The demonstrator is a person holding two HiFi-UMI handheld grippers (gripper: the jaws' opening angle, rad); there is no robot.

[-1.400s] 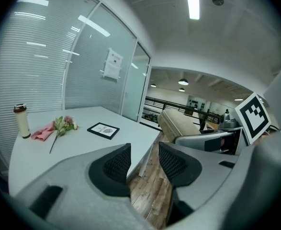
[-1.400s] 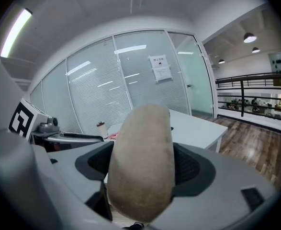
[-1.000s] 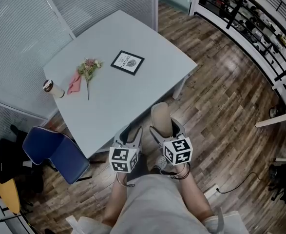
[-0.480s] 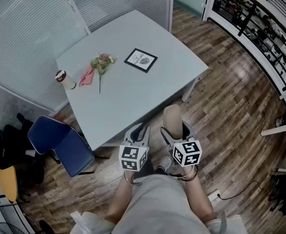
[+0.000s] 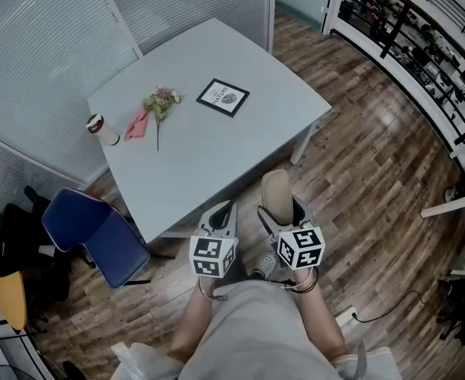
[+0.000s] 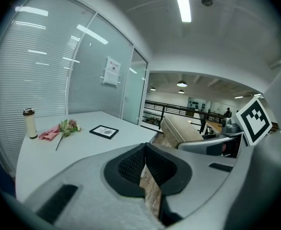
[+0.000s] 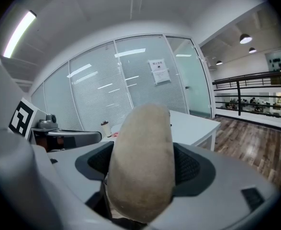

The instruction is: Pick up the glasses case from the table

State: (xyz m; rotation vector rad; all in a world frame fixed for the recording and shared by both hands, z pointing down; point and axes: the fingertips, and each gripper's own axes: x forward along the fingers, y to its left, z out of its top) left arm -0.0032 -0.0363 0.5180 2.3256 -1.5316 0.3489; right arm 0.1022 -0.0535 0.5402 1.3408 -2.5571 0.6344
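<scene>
- The wood floor [image 5: 375, 172] lies under both grippers.
- The grey surface [image 5: 208, 161] stands ahead of them. Its near edge is just past the tips of the left hand-held gripper [image 5: 220, 212].
- A blue chair [image 5: 97, 240] sits left of that gripper, at the edge of the surface.
- The left hand-held gripper has just been closing. Its pads now meet with nothing between them.
- The right hand-held gripper [image 5: 278, 212], just beside the left one, is clenched on the case [image 7: 140, 162].
- The case is beige and oblong. It juts forward past the jaws, off the surface and above the floor.
- A dark frame [image 5: 222, 97] lies flat well ahead of the left gripper.
- A flower [image 5: 159, 105] lies left of the frame, with a pink cloth [image 5: 137, 123] touching it.
- A capped bottle [image 5: 101, 130] stands farthest left.
</scene>
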